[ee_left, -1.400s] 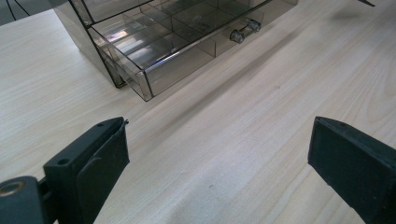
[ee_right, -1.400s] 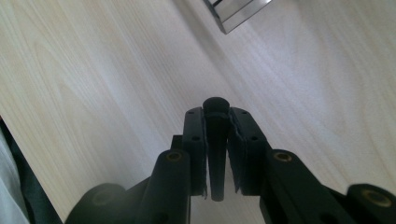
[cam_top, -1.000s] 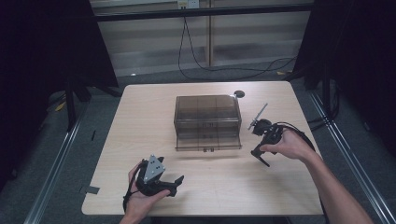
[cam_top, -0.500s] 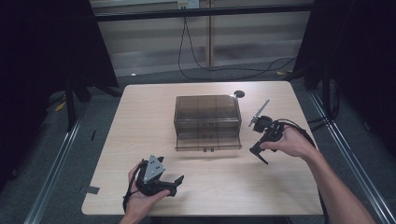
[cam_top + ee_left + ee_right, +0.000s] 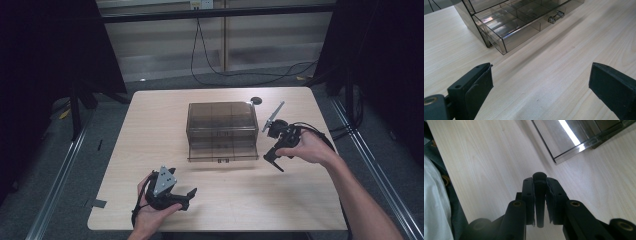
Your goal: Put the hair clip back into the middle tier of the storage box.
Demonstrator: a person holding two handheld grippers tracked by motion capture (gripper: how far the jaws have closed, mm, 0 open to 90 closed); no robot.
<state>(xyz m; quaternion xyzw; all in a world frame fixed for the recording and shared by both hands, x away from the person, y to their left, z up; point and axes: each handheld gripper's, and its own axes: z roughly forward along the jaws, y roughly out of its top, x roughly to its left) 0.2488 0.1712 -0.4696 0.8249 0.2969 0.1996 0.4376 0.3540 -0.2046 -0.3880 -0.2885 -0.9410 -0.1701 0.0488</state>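
Observation:
A smoky clear drawer box (image 5: 222,122) stands mid-table, its bottom drawer (image 5: 516,27) pulled out a little, with a small metal handle (image 5: 556,17) on the front. My right gripper (image 5: 274,159) hovers just right of the box, tilted down toward the table. In the right gripper view the right gripper (image 5: 539,182) is shut on a slim black rod (image 5: 539,197) that stands between its pads. My left gripper (image 5: 187,195) rests in a hand near the front edge, pointing at the box. Its jaws stand wide open over bare wood in the left gripper view (image 5: 540,85).
The light wooden table (image 5: 150,150) has a small black round disc (image 5: 256,100) behind the box at the far side. Cables trail on the floor beyond the table. A white sleeve (image 5: 434,202) shows beside the table's edge in the right gripper view.
My right gripper has lifted slightly with the black rod still clamped. The left gripper and the box have stayed put.

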